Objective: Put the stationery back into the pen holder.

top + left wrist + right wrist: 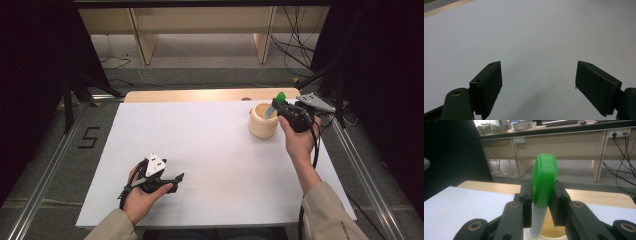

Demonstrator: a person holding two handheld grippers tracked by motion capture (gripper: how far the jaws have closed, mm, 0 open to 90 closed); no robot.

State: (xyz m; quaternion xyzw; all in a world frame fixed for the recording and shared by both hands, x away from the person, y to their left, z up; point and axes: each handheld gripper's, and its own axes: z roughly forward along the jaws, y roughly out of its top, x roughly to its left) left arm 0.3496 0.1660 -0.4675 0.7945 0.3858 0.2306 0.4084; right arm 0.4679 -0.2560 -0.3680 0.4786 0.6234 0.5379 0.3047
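Note:
A marker with a green cap (544,180) and pale barrel stands between the jaws of my right gripper (541,197), which is shut on it near the cap. The barrel's lower end hangs over the mouth of a round wooden cup (550,232). In the high view the right gripper (282,107) holds the green-capped marker (276,101) just above the cup (263,121) at the table's far right. My left gripper (176,181) rests near the front left of the white table sheet (210,150). Its jaws stand wide apart (537,82) with only bare sheet between them.
The wooden table edge (190,95) runs behind the white sheet. Beyond it stand desk legs and loose cables (295,45) on the floor. Dark screens flank both sides. Metal rails (370,185) run along the table's sides.

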